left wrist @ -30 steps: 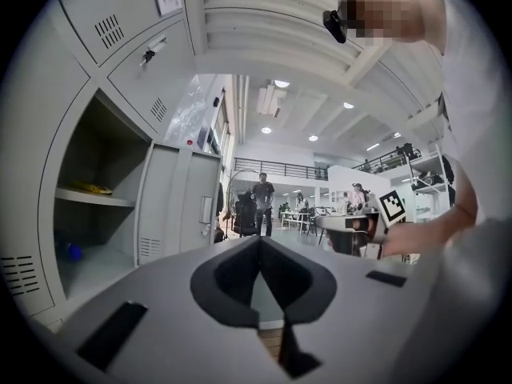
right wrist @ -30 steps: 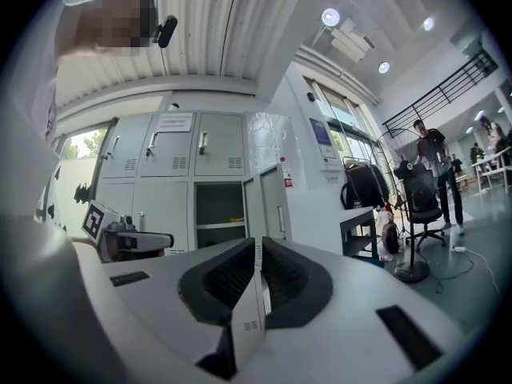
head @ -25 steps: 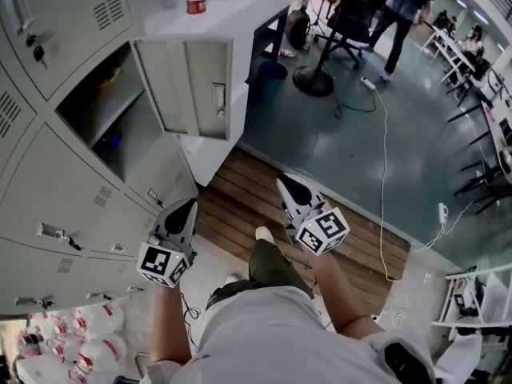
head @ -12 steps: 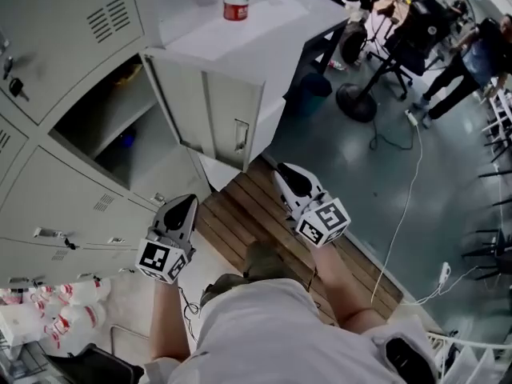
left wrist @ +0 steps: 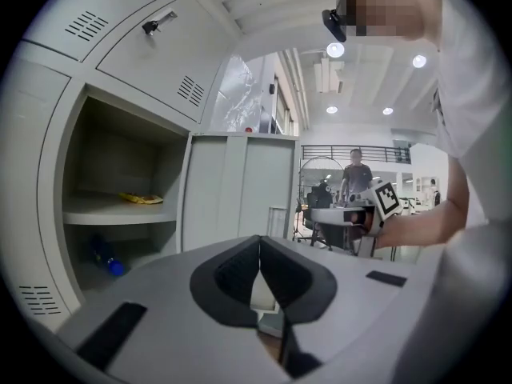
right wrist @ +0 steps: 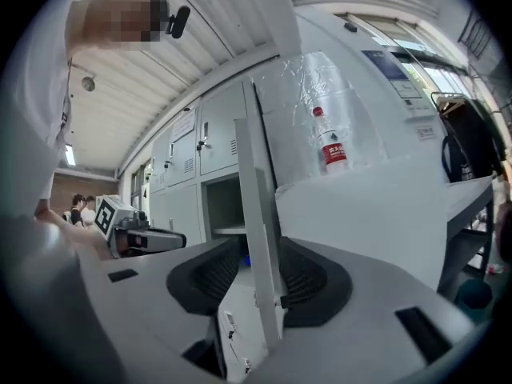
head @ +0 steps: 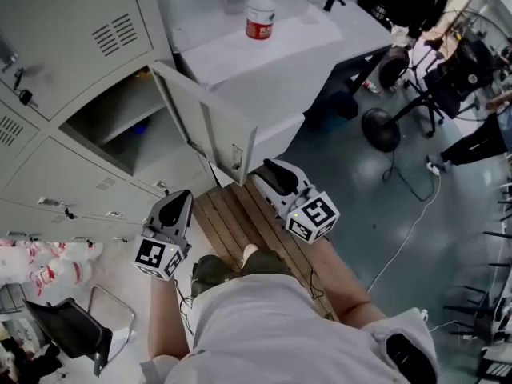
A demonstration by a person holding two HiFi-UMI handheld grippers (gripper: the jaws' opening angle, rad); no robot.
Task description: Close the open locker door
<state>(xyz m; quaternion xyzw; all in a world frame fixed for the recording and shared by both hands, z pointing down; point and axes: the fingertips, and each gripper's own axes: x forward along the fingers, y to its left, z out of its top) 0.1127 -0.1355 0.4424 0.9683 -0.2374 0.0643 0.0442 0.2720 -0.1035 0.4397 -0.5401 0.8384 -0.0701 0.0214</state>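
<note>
— Item: grey metal locker door (head: 210, 126). Status?
— Standing open off its compartment (head: 120, 122). Your right tool (head: 270, 173), jaws just opened, straddles its free edge, unpinched; left tool (head: 176, 202) pressed together. Step: engaging. Next, likely: swing it shut.

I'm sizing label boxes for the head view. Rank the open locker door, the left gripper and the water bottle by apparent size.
1. Open locker door.
2. Left gripper, though its nearness to the camera inflates it.
3. Water bottle, farther off.
</note>
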